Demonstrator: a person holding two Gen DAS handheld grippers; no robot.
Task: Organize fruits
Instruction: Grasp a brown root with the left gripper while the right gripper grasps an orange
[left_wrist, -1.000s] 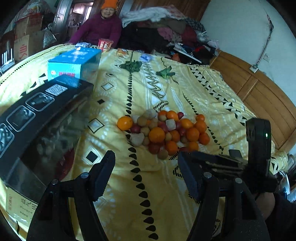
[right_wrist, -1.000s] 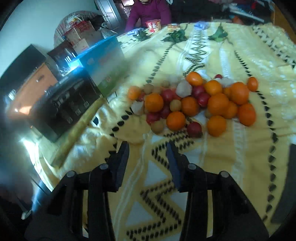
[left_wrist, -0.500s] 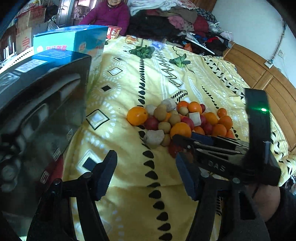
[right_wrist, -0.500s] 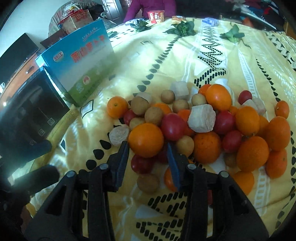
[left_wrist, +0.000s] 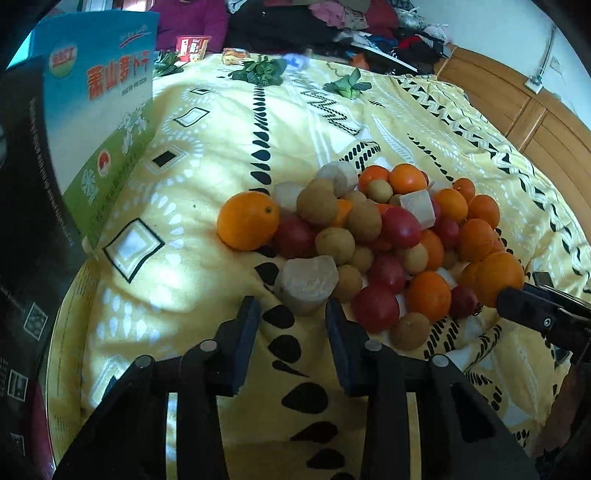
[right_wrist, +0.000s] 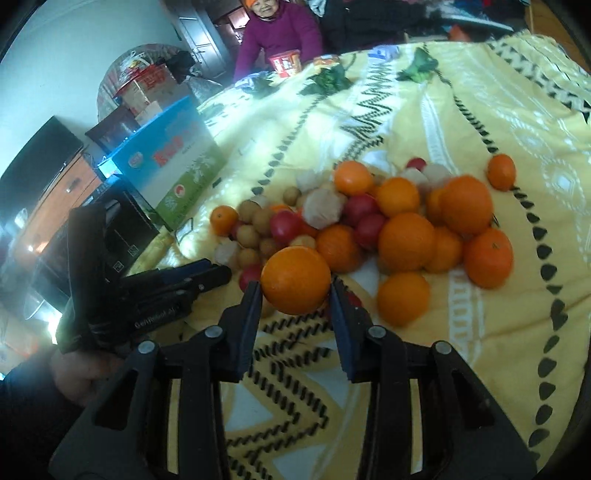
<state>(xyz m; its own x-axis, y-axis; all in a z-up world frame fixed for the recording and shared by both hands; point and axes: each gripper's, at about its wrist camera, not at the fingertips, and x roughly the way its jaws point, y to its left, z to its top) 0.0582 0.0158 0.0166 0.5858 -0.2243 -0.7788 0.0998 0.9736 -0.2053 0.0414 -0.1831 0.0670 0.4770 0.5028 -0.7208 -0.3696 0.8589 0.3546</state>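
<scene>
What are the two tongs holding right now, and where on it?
The right tongs clamp an orange by its two opposite sides. The left tongs hold nothing; a pale chunk sits just beyond their tips.

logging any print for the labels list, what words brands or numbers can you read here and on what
"萧山萝卜干": large red characters on the blue and green box, left wrist view.
"Gemrobot AI", roughly: small white print on the left gripper body, right wrist view; the letters are blurred, so uncertain.
Too small or blurred: the box's round corner logo and small script, the print on the black box, the red snack cup.
</scene>
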